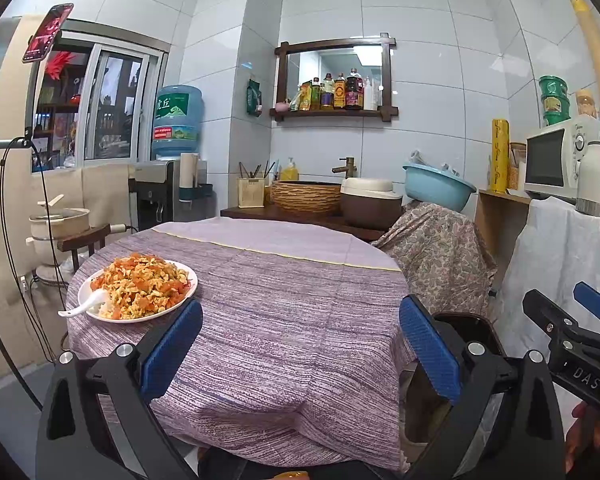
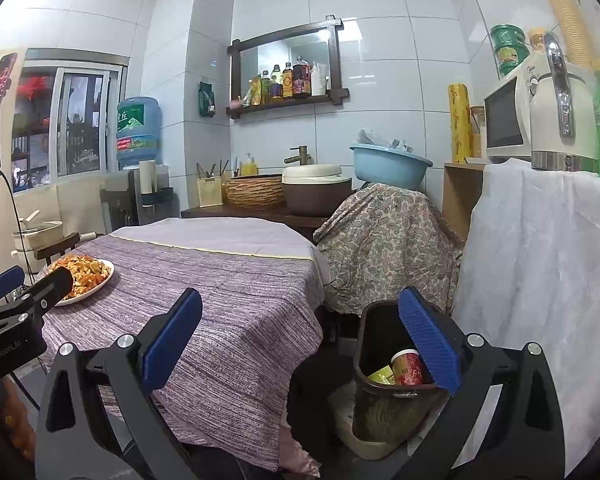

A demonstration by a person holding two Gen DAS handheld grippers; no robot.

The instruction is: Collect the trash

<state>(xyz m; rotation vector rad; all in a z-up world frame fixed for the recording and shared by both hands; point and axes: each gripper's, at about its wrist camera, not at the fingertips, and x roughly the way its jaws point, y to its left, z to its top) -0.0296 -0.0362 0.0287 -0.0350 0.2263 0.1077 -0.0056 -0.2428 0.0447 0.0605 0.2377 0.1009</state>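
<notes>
Plate [image 1: 138, 292] of egg-and-tomato food with a white spoon [image 1: 85, 307] sits at centre-left of the left wrist frame, on the purple-clothed tabletop [image 1: 284, 300]; apart from it the cloth shows bare, no loose trash visible on it. Left gripper [image 1: 300, 352] sits low centre, blue pads wide apart, nothing between them, hovering above the near tabletop edge. Right gripper [image 2: 300, 352] likewise spread apart and empty, low in its own frame, its right finger overlapping the trash bin [image 2: 384, 396] at lower right. Judged step: collection looks at or near its end, or between items, since both grippers are empty and the trash is already in the bin. Next move, if any, calls for finding another piece first; none shows, and the plate looks like food, not rubbish. View differences: only the right wrist view looks into the bin, showing a red cup [image 2: 407, 367] and a yellow-green packet [image 2: 382, 376] inside it on the floor beside the table. Left wrist view catches just the bin's dark rim [image 1: 466, 322] behind its right finger, contents hidden, but shows the plate and spoon whole, partly blocked in the other view.
</notes>
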